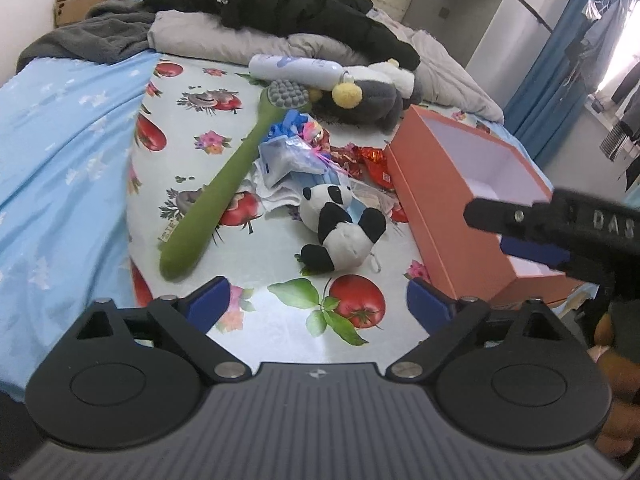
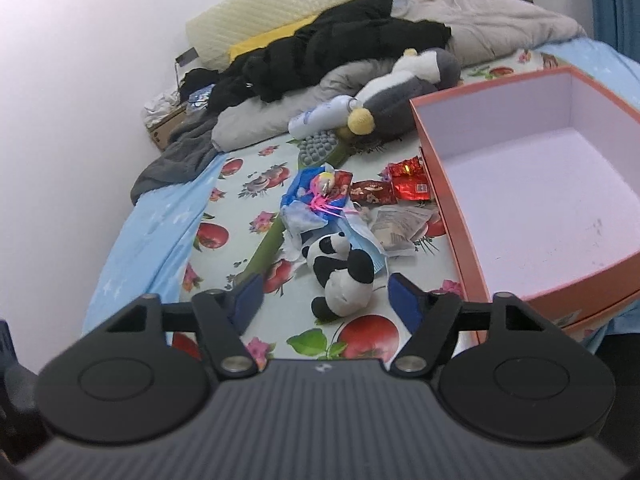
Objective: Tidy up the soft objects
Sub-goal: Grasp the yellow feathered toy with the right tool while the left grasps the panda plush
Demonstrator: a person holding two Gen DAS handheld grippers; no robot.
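we see a bed [image 1: 60, 160] with a fruit-print sheet [image 1: 280, 328] over it. our left claw [image 1: 318, 304] hangs above the sheet, jaws wide, nothing between them. our right claw [image 2: 324, 300] also stands parted, narrower than the left; the panda [image 2: 344, 272] lies just ahead of its tips, pads not pressing it. the panda rests on its back on the sheet, just beside the orange box [image 2: 472, 248], which sits open to its right. a green brush [image 1: 216, 200] lies left of the panda. behind the panda, a heap of packets [image 1: 292, 152] and red wrappers [image 2: 408, 184]. further back, a grey plush [image 1: 368, 100], a white bottle [image 1: 296, 66], a black coat [image 1: 300, 12] on grey bedding [image 1: 440, 64].
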